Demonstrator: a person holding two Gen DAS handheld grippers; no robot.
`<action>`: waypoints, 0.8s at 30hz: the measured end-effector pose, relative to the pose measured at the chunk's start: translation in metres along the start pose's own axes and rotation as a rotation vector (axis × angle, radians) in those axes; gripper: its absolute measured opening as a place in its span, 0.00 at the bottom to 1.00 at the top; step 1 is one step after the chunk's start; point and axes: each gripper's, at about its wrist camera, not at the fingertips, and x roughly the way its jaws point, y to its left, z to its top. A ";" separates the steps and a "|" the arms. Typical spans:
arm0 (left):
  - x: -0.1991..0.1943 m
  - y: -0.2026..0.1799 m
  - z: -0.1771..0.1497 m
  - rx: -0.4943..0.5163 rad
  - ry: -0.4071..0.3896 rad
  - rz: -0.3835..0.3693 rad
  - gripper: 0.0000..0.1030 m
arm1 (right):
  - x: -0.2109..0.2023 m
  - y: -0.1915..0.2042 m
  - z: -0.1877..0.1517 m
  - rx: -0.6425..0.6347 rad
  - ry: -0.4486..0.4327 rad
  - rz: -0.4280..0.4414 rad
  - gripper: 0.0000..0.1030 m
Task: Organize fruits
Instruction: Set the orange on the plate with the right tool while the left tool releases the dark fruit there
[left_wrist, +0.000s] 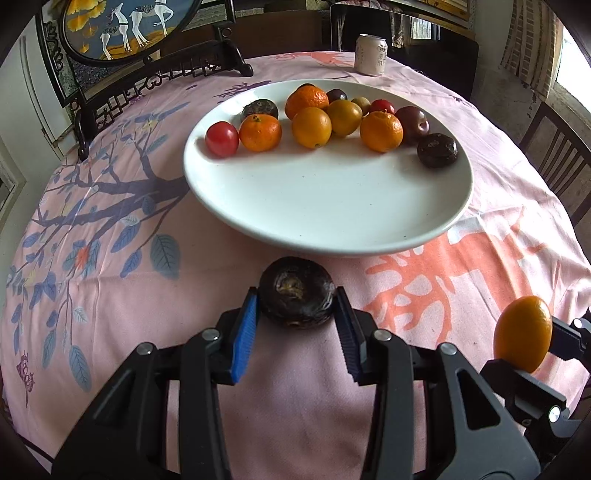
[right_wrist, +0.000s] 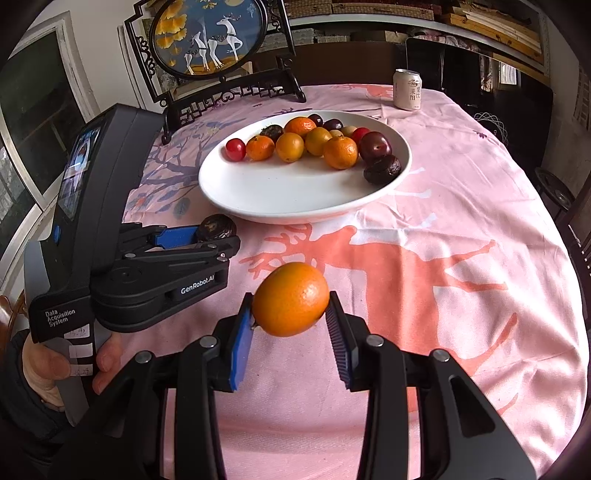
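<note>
Counter under pink floral cloth carries the white plate, fruit along its far side. Left hand-held gripper: clamped on the dark wrinkled fruit resting before the plate. Right hand-held gripper: gripping the orange above the cloth

Right gripper pads clamped on a smooth oval orange fruit, held clear above the pink printed tablecloth. Left gripper, in a person's hand, has a dark wrinkled round fruit between its jaws, just beside the white ceramic plate of mixed fruit.
</note>
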 end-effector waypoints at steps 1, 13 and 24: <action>-0.004 0.001 -0.002 -0.003 -0.002 -0.009 0.40 | -0.001 0.001 0.001 -0.004 0.000 0.000 0.38; -0.062 0.051 0.052 -0.053 -0.075 -0.075 0.40 | 0.007 0.005 0.061 -0.104 -0.029 -0.013 0.38; 0.035 0.035 0.132 -0.067 0.067 -0.072 0.40 | 0.098 -0.022 0.118 -0.078 0.093 -0.028 0.37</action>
